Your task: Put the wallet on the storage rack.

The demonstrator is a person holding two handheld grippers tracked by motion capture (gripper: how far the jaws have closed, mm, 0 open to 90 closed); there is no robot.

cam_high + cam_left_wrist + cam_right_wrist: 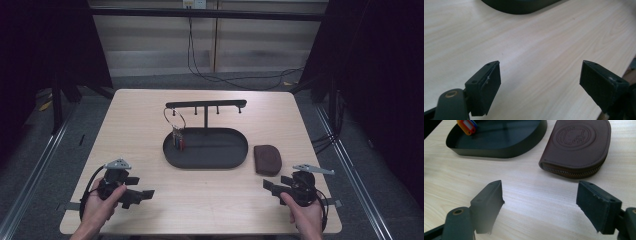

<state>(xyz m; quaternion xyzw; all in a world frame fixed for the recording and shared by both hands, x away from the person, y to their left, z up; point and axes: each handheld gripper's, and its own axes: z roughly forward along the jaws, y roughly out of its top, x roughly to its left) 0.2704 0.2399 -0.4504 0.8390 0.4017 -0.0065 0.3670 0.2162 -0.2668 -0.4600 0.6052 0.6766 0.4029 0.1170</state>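
Note:
A black oval tray (210, 162) sits mid-table with a T-shaped hanger stand (206, 105) rising from it. A wire key ring (174, 119) hangs from the stand's left peg, its coloured tags (178, 142) dangling over the tray. A brown zipped leather pouch (267, 159) lies right of the tray. My left gripper (139, 196) rests low near the front left, open, nothing between its jaws. My right gripper (274, 189) is at the front right, just below the pouch, open and empty. In the right gripper view the pouch (577, 147) and tray (499, 151) lie ahead of the jaws.
Light wooden table (210, 200) with bare wood between the grippers. Dark curtains flank both sides; cables trail across the floor behind the table. In the left gripper view the tray's edge (521, 6) lies at the top, and the table's near edge runs at lower right.

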